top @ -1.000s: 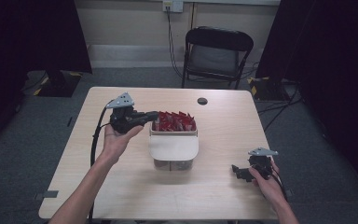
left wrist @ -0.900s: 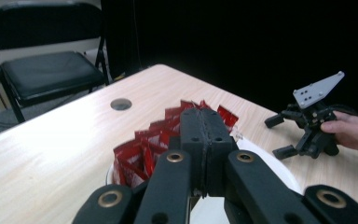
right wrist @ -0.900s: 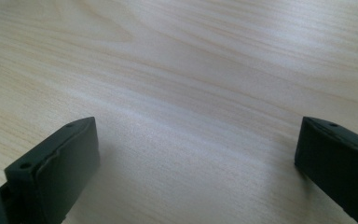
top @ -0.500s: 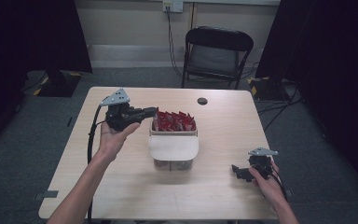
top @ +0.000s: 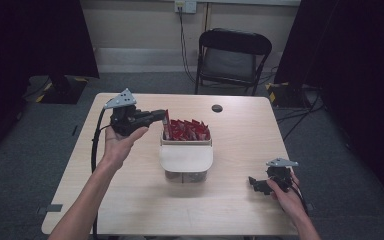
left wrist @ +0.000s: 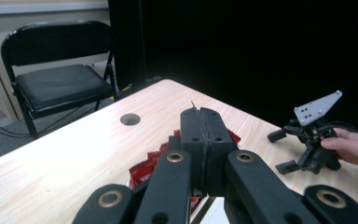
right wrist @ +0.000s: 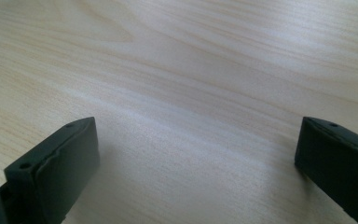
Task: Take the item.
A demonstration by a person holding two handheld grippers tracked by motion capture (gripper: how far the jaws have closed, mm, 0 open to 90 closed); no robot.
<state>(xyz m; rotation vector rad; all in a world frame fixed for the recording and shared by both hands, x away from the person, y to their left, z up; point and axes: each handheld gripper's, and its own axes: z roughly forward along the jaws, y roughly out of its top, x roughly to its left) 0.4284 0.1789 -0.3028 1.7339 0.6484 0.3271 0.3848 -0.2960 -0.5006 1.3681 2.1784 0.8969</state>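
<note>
While the left gripper (top: 161, 116) jaws pinch one red packet (top: 166, 121), lift straight clear of the box (top: 186, 159); right gripper (top: 256, 184) jaws wide, idle on worktop (top: 240, 130).

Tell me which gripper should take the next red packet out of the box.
Left. The left gripper hangs right at the red packets in the box, jaws shut on what looks like a thin packet edge. The right gripper rests open on the table, well off to the side.

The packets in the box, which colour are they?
The packets are red, clearest in the high view.
</note>
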